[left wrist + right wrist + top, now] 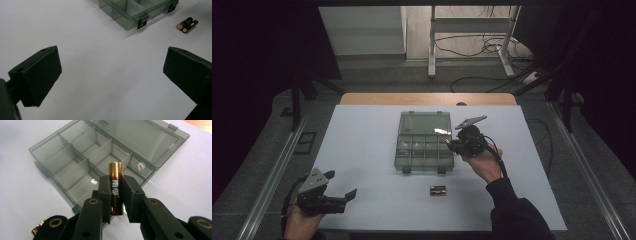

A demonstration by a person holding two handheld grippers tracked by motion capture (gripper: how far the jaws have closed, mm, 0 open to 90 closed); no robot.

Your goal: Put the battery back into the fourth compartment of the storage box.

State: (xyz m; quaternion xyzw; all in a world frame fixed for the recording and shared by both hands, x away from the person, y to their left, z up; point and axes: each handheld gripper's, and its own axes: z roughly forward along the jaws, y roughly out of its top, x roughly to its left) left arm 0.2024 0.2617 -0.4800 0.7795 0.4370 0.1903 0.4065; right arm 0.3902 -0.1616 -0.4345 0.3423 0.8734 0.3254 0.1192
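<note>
High view: white table top [362,150] with a wood strip along its far edge, dark room around it, grey floor, metal rails at both sides, a white frame stand and loose cables on the floor beyond. Clear grey compartment box [424,142] sits mid-table, lid open and lying flat on the far side. Right gripper [451,145] is held at the box's right edge, hand [484,165] under it, dark sleeve, grey plate on top. Left gripper [341,186] is near the table's front left corner, well apart from the box, jaws spread wide. Two batteries [438,190] lie side by side on the table in front of the box, apart from it. Left gripper view: both black jaws far apart with bare white table between them, nothing held; the box's front corner with its two black latches [142,23] is at the top, and the battery pair [187,24] shows its end caps here, black and copper-coloured bodies, just right of the box. Right gripper view: jaws clamped on a single AA battery [115,187], upright, copper-gold top end above the pads, black label with red print, detail the high view is too small to give. Behind it the box's dividers and compartments look empty, the lid lies beyond, and a sliver of another battery [37,228] shows at bottom left.
</note>
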